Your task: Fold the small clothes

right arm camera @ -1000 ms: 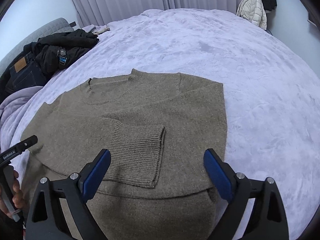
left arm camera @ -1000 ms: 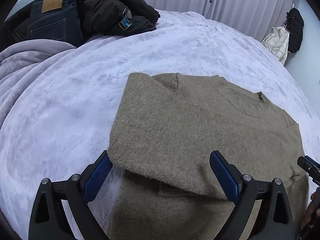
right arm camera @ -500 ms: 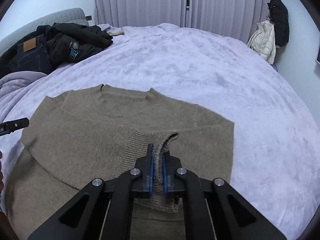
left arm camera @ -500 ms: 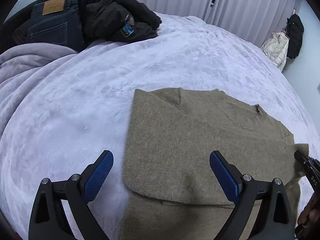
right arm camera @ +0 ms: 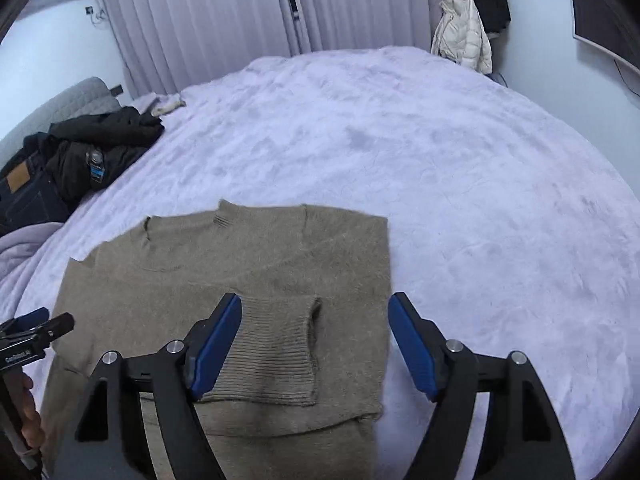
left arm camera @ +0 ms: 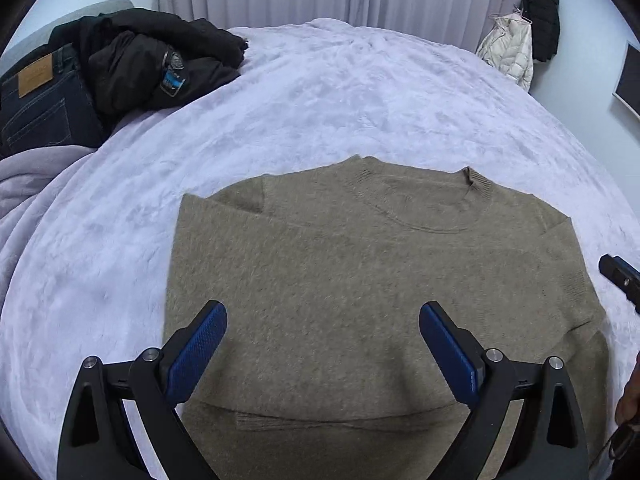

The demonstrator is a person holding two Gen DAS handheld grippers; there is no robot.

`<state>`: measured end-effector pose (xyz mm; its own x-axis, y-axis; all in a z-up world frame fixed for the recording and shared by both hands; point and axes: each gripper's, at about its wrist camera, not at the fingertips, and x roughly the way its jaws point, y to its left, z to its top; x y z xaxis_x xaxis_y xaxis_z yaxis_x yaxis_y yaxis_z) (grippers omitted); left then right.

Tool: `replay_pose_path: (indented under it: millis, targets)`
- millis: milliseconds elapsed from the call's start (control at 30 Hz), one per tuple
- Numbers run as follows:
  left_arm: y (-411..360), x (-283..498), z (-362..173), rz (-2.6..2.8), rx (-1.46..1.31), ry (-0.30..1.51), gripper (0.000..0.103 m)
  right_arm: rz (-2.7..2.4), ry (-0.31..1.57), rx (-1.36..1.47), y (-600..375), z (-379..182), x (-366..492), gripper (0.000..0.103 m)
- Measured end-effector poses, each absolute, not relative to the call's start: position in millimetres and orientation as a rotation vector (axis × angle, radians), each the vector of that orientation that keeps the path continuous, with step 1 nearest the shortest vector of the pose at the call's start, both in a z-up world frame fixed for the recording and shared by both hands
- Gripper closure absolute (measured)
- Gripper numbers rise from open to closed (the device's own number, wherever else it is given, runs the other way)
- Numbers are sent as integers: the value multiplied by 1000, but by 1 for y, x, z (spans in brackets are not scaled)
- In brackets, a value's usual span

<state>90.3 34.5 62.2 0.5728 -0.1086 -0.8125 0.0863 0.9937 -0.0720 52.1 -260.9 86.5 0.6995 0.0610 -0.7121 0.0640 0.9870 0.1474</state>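
Observation:
A tan knit sweater [left arm camera: 360, 280] lies flat on the lavender bed, collar toward the far side, both sleeves folded in over the body. In the right wrist view the sweater [right arm camera: 240, 264] shows a ribbed sleeve cuff [right arm camera: 276, 356] lying on top. My left gripper [left arm camera: 322, 344] is open and empty, hovering over the sweater's lower middle. My right gripper [right arm camera: 316, 344] is open and empty, its jaws either side of the cuff, just above it. The left gripper's tip also shows in the right wrist view [right arm camera: 36, 328].
A black jacket [left arm camera: 160, 60] and dark jeans [left arm camera: 40, 108] are piled at the bed's far left. A white puffer coat [left arm camera: 508, 52] and a black coat hang at the far right wall. The lavender bedspread [right arm camera: 460, 184] spreads wide to the right of the sweater.
My right gripper was shut on the ribbed cuff half a second ago; it has let go and opened, leaving the cuff flat on the sweater. My left gripper shifted right over the sweater, staying open.

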Motion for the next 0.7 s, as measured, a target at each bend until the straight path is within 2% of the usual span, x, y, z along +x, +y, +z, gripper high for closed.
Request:
replay_pose_path:
  millis: [200,233,267,333,467,600,700]
  targets:
    - [13,112,21,-98,77,1072,5,181,917,-103,-173,65,72,24]
    - [17,114,15,-96,56,1080,0,169,951,-134,-168,53,79,25]
    - [23,115,11,-104,24,1079,0,131,1007,-148,-169,37,90,25]
    - [27,115,14,-104,13,1089,0,90,1031,-75,-184,23,103,23]
    - [25,106,40,-134,-7,1030,0,5,1032,-6,-191,47,104,22]
    - [22,104,17,-124,2,1152,0,30,1027,15,-180,58,87,22]
    - [28,75,14,-121,49,1097,0,35,1097,-42,-164,40,62,22]
